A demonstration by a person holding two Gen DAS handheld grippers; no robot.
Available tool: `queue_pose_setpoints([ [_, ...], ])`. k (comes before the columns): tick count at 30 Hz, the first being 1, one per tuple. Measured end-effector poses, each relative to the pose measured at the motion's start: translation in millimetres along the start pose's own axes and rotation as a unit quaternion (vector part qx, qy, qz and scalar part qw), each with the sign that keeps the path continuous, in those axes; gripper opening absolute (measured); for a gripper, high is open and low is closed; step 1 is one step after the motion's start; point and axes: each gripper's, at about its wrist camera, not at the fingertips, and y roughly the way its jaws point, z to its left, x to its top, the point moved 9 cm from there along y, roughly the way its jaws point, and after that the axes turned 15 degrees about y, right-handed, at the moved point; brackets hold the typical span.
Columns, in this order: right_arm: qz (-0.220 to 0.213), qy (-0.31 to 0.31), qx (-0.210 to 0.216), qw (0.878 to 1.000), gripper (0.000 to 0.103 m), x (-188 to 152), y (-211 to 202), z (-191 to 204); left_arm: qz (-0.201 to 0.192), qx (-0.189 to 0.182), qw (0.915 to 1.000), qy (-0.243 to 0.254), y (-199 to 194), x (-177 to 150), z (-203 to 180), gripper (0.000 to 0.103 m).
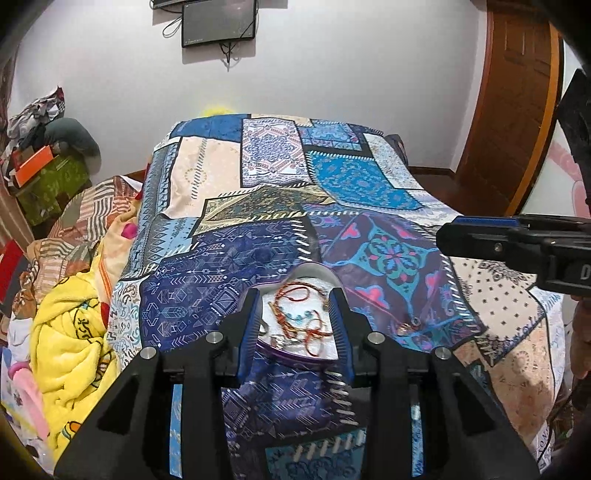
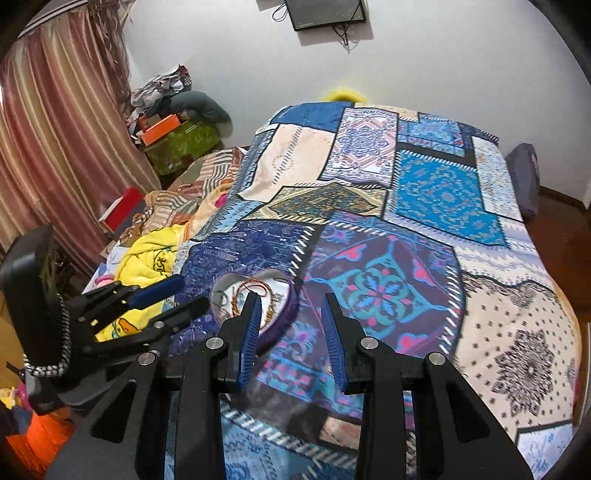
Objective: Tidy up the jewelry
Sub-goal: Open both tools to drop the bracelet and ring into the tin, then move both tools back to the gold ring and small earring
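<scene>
1. At the far left of the right wrist view hangs a striped pink and cream curtain (image 2: 55,122), reaching down beside the bed.
2. Next to it, against the white wall (image 2: 443,66), sits a green box (image 2: 181,147) with an orange box (image 2: 160,133) and a heap of clothes on top.
3. Along the bed's left side lie a striped blanket (image 1: 81,221) and a crumpled yellow towel (image 1: 74,332) with drawn figures; a red box (image 2: 122,212) shows near them.
4. The bed is covered by a patchwork bedspread (image 1: 332,177) in blue, cream and purple panels, lying mostly flat with slight creases.
5. A dark screen (image 1: 218,22) is fixed high on the wall above the bed, with cables hanging under it.
6. The heart-shaped box (image 1: 314,275), white inside with a purple rim, rests open on the bedspread near its front edge; in it lies a tangle of red, orange and turquoise cord bracelets (image 1: 295,317).
7. The left gripper (image 1: 295,321) hovers over the box with its fingers apart, one to each side of the box in its own view; whether they touch it cannot be told.
8. The right gripper (image 2: 291,328) hangs just right of the box, fingers apart with only the bedspread between them; its left finger overlaps the box's rim in the view.
9. A small loose piece of jewelry (image 1: 408,326) lies on the bedspread right of the box.
10. At the far right stands a brown wooden door (image 1: 517,92), with dark wooden floor (image 2: 565,236) beside the bed.
</scene>
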Motion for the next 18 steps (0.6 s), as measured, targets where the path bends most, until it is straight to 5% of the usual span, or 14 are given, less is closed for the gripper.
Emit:
queue_pose_setpoints([
  [9, -0.018, -0.003, -0.021, 1.000, 0.030, -9, -22, -24, -0.009, -0.002, 0.9999, 0.009, -21, 6, -28, 0.036],
  [18, -0.006, 0.013, -0.049, 0.999, 0.030, -25, -19, -61, 0.018, -0.031, 0.9994, 0.005, -3, -7, -57, 0.036],
])
